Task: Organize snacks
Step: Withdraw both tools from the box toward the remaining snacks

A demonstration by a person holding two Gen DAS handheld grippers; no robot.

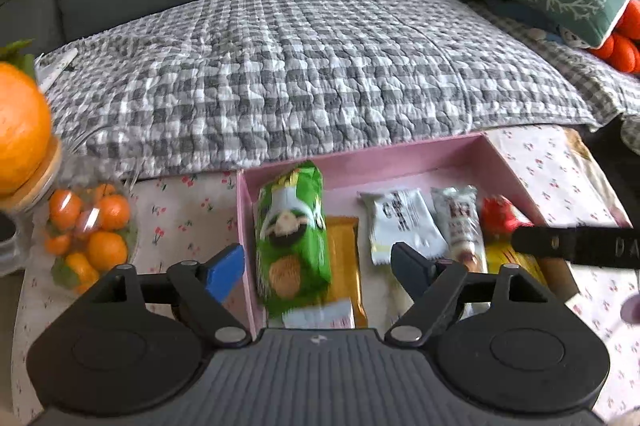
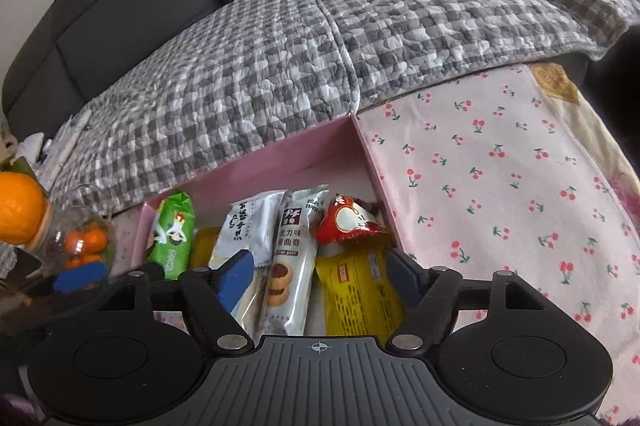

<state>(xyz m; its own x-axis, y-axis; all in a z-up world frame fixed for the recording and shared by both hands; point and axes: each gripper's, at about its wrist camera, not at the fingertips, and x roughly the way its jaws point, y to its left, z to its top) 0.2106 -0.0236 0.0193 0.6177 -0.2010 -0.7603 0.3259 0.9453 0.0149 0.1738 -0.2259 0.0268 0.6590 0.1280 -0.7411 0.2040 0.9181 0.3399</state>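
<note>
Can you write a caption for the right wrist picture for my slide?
Open right claw hovers over a pink box of snack packets on a cherry-print cloth.

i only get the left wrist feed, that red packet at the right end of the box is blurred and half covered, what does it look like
Observer: In the right wrist view the red packet is crinkled foil with a white oval on its face.
Operator: whats under it
Observer: Its near edge overlaps a yellow packet with dark print.
Operator: and the right gripper, holding anything
Observer: No. The right gripper is open above the packets, its fingers pinching nothing.
</note>
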